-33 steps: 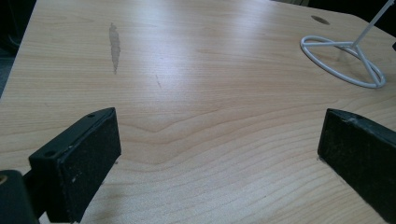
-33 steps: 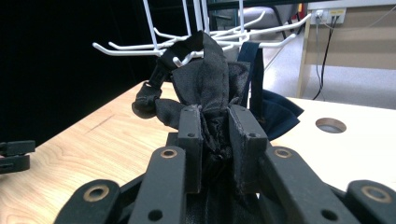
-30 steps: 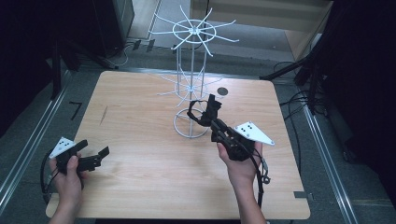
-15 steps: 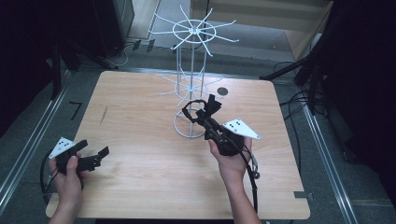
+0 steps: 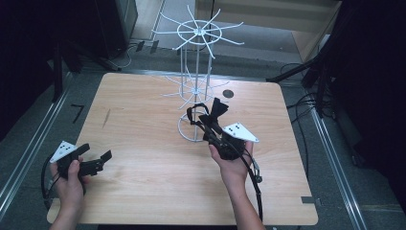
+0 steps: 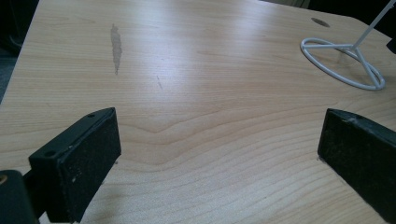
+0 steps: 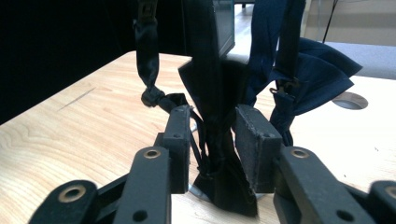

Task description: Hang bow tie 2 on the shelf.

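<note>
Right gripper [image 5: 206,117] lowered, jaws opening, one black strap [image 7: 219,116] between

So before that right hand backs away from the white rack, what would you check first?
1. Grip released: the right gripper has just been opening its jaws. The black bow tie hangs between them, with a gap at one pad: ok.
2. Bow tie hooked on the white wire rack: its strap runs up out of the right gripper view: cannot tell.
3. Rack upright, with its base ring flat on the table: ok.
4. Way back free: bow tie fabric drapes around the jaws and could snag: not ok.
5. Left gripper open, empty and apart from the rack: ok.
</note>
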The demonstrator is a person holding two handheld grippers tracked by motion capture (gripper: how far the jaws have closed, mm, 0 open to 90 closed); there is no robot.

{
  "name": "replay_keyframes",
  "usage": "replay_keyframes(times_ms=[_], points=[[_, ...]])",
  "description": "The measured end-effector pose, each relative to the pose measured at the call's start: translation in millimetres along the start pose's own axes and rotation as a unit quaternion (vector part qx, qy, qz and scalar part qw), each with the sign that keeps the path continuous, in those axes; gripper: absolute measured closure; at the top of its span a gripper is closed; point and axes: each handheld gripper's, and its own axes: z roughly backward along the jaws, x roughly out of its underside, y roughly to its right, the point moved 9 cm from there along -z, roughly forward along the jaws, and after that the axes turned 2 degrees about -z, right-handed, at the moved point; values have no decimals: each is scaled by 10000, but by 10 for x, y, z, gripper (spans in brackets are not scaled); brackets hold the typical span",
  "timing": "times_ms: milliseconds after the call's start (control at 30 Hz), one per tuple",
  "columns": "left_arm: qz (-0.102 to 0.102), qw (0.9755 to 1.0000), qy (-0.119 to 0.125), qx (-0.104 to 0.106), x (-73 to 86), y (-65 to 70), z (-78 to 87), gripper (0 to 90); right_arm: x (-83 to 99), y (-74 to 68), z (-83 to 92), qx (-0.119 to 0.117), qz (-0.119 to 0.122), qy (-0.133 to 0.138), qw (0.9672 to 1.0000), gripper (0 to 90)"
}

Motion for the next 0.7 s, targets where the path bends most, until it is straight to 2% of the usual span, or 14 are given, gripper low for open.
replay_keyframes(times_ms=[167,333,400,500,567,700], points=[[6,10000,7,2,-1,1,0,0,19,5,15,-107,-66,4,9999,601],[10,10000,11,-4,-1,1,0,0,70,57,34,-160,-8,-14,9999,473],[12,10000,10,-5,-1,0,0,0,106,115,51,36,157,-102,9998,349],[6,10000,8,-4,-1,0,0,0,158,194,82,310,176,-330,9988,158],[7,10000,12,-5,-1,0,1,0,184,229,109,405,153,-408,9982,100],[6,10000,12,-5,-1,0,1,0,223,278,161,301,47,-480,9984,28]])
